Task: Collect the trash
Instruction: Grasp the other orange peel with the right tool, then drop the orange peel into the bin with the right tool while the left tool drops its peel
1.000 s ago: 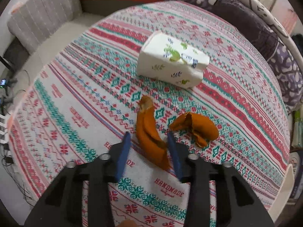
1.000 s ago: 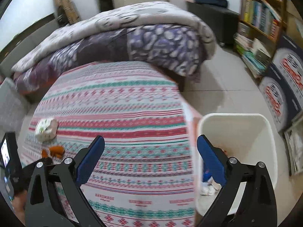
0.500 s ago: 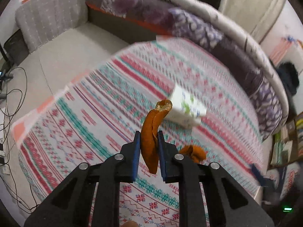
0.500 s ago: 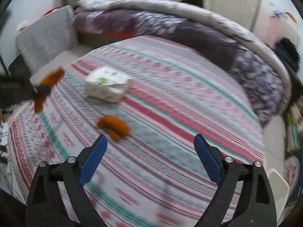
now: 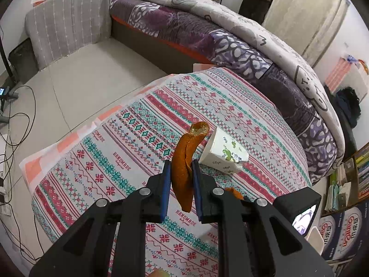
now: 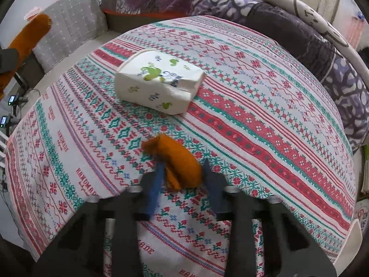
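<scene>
My left gripper (image 5: 181, 177) is shut on a long orange peel (image 5: 184, 161) and holds it up above the patterned tablecloth (image 5: 143, 138); the same peel shows at the far left of the right wrist view (image 6: 27, 37). A second orange peel (image 6: 177, 161) lies on the cloth. My right gripper (image 6: 182, 173) is down on the cloth with its blurred fingers on either side of this peel, a gap still between them. A white tissue pack with green print (image 6: 159, 80) lies just beyond; it also shows in the left wrist view (image 5: 224, 153).
A white bin's rim (image 6: 352, 242) shows at the table's right edge. A bed with a purple and grey quilt (image 5: 230, 41) runs behind the table. A grey seat (image 5: 69, 27) stands at the far left. Cables (image 5: 16, 124) lie on the floor. Boxes and books (image 5: 346, 207) are at the right.
My left gripper closed on the long peel and lifted it off the cloth. My right gripper swung from the bin side, came down over the second peel and narrowed around it.
</scene>
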`<state>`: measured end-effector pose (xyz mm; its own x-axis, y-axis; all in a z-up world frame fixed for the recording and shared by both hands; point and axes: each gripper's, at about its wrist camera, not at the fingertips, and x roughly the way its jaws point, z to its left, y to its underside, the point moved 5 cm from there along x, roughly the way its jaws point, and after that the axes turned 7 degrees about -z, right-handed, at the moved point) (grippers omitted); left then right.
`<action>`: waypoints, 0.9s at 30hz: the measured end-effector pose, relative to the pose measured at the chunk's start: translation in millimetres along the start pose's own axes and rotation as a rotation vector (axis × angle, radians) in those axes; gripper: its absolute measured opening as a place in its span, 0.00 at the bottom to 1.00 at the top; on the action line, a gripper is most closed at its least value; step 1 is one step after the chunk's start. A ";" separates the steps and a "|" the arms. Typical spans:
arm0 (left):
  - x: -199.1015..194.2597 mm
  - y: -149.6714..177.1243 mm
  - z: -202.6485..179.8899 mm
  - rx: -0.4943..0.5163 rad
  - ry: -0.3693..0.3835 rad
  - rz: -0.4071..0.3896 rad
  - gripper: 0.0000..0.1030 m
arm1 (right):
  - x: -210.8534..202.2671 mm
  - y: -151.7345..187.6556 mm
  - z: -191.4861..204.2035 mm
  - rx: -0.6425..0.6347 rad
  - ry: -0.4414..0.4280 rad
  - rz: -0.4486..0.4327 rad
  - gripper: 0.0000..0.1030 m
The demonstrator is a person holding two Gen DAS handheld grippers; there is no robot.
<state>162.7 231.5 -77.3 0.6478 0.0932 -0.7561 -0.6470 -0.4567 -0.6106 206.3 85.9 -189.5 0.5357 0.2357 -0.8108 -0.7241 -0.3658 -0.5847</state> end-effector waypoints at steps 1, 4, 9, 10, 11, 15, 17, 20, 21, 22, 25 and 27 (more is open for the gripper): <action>0.6 0.5 0.5 0.001 -0.003 -0.001 0.18 | -1.0 0.2 1.0 0.001 -0.005 0.005 0.22; 0.1 0.8 2.9 0.002 -0.016 -0.007 0.17 | -12.0 0.6 -0.6 0.025 -0.006 -0.014 0.20; -4.9 1.2 -1.4 0.028 -0.027 -0.035 0.17 | -45.2 -8.9 -15.9 0.102 0.032 -0.098 0.20; -6.2 1.1 -2.2 0.035 -0.028 -0.042 0.17 | -55.4 -11.8 -20.5 0.120 0.043 -0.121 0.20; -7.5 1.1 -3.8 0.041 -0.029 -0.050 0.18 | -61.5 -13.2 -25.2 0.132 0.052 -0.136 0.20; -13.7 1.3 -11.2 0.076 -0.039 -0.087 0.18 | -88.8 -20.4 -40.1 0.171 0.094 -0.195 0.20; -15.9 1.7 -14.9 0.090 -0.041 -0.100 0.18 | -101.3 -22.0 -47.8 0.187 0.113 -0.218 0.20; -18.4 3.9 -21.6 0.111 -0.043 -0.114 0.18 | -115.0 -21.6 -56.7 0.213 0.130 -0.242 0.20; -19.3 5.1 -24.3 0.119 -0.044 -0.120 0.18 | -118.5 -20.3 -59.3 0.222 0.132 -0.245 0.20; -20.3 6.1 -26.7 0.128 -0.046 -0.127 0.17 | -122.5 -18.0 -62.4 0.232 0.134 -0.249 0.20; -21.9 9.4 -34.5 0.157 -0.049 -0.141 0.18 | -133.2 -8.5 -75.2 0.271 0.158 -0.261 0.20; -21.5 13.6 -40.6 0.176 -0.046 -0.139 0.18 | -138.9 0.0 -84.8 0.297 0.175 -0.269 0.20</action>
<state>156.3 187.3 -59.7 0.7193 0.1867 -0.6692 -0.6156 -0.2753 -0.7384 168.7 -23.1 -74.7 0.7692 0.1216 -0.6273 -0.6287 -0.0311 -0.7770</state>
